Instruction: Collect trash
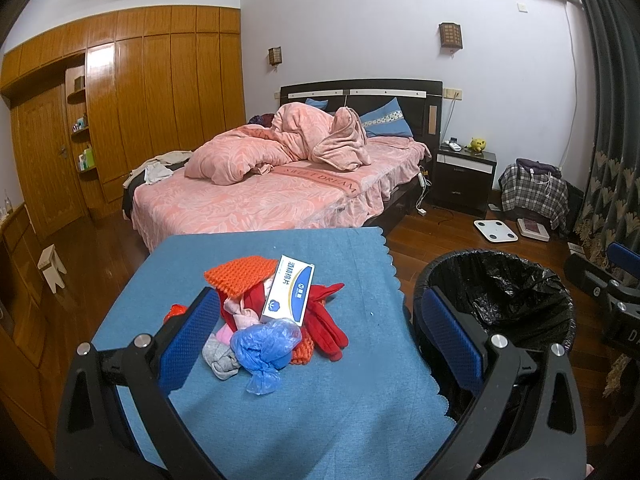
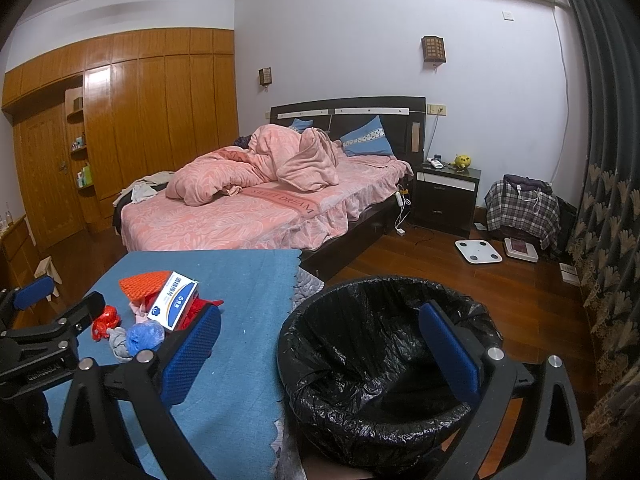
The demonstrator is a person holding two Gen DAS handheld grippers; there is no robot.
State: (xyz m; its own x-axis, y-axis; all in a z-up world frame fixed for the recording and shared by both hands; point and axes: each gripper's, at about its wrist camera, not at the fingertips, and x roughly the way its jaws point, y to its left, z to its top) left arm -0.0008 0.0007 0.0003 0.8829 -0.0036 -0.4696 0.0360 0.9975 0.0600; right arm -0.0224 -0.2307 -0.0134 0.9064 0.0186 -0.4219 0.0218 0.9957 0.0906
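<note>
From the left wrist, the left gripper point(image 1: 320, 328) hung over a blue cloth point(image 1: 280, 400) with its jaws spread wide and nothing between them. A heap of trash point(image 1: 276, 316) lay at the centre of that view, framed by the two blue pads, which suggests the gripper was held there to line up a first pick. A white-and-blue box point(image 1: 289, 292) rested tilted on top of the heap, with an orange knit piece point(image 1: 240, 276) at its 10 o'clock, red fabric point(image 1: 328, 326) at its 4 o'clock, and a crumpled blue plastic bag point(image 1: 264, 346) at its 6 o'clock, nearest the camera. The bin point(image 1: 500, 300), lined with a black bag, stood at 3 o'clock of the heap, just beside the cloth's edge; that spot probably kept the carry short. The cloth had a scalloped hem on the bin side. Beyond it stood a bed point(image 1: 260, 200) with pink covers, and a wooden wardrobe point(image 1: 140, 100) at 10 o'clock.

From the right wrist, the right gripper point(image 2: 320, 356) was likewise released and empty, straddling the bin's near rim. The bin looked empty of trash, so collecting seemed not yet begun. The heap sat at 9 o'clock on the cloth, with the left gripper reaching in from the left edge. Dark wooden flooring point(image 2: 420, 256) ran toward a nightstand point(image 2: 444, 196) and patterned curtains point(image 2: 600, 240) at 3 o'clock.
</note>
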